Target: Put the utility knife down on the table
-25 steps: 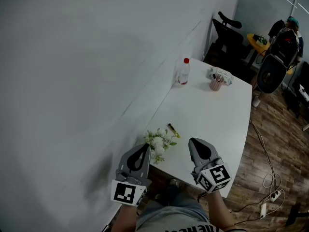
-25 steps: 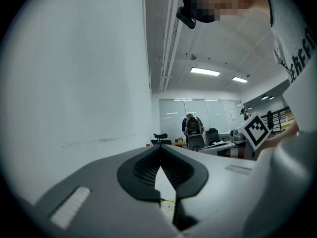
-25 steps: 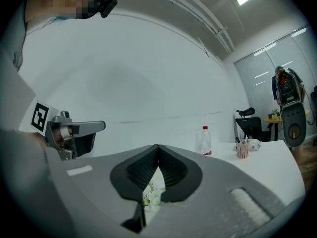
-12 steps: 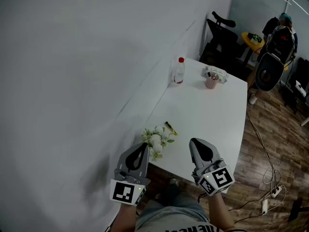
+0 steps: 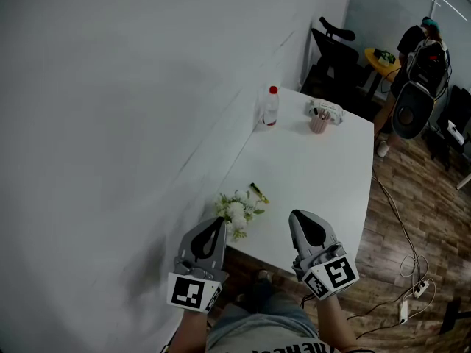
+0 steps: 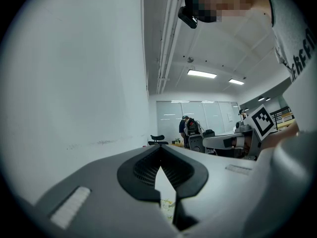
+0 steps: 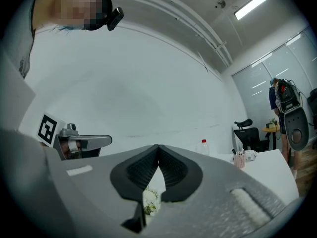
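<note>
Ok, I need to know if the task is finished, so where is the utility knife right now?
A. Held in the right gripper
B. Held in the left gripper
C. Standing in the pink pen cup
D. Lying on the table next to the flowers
D: the utility knife lies on the table next to the flowers, and the left gripper and right gripper are both shut on nothing.

I see the utility knife (image 5: 258, 193) on the table (image 5: 324, 182), just behind the flowers (image 5: 235, 212). The bottle (image 5: 271, 106) and cup (image 5: 319, 123) stand farther back.
</note>
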The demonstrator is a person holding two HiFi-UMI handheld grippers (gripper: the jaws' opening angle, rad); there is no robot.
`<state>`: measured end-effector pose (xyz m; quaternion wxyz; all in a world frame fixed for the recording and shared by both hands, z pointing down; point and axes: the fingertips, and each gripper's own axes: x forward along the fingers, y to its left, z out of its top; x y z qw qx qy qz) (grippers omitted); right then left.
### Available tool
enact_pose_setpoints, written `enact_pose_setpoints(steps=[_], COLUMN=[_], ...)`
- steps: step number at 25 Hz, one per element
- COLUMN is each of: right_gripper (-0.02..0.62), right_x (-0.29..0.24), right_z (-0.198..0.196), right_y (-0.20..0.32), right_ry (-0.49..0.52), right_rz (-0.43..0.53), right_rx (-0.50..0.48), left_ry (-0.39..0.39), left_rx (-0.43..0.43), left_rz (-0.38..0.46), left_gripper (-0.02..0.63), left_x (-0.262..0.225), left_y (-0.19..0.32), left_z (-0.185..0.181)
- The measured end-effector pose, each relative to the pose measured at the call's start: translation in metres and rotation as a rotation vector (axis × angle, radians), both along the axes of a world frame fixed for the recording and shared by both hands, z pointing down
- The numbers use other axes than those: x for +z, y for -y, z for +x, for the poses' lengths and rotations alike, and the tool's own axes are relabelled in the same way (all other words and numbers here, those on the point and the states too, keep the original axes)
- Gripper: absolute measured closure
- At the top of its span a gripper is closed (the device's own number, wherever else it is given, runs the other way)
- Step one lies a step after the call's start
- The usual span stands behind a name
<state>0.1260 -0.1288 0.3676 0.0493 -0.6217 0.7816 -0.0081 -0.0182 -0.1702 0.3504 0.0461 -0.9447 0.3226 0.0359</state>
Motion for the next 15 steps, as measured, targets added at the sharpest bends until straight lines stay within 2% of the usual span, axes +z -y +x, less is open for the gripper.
enact_pose_setpoints(steps=[15], right_gripper=[0.595], right_x=[-0.0060], right_z=[-0.0055], right_y=[-0.0016], right_ry=[0.004], right_rz=[0.018], right_rx=[0.003], left_ry=[-0.002], left_rx=[-0.001], left_rz=[-0.006], left_gripper=[0.591], left_x=[0.0024], left_y=[0.0009], left_z=[-0.0042])
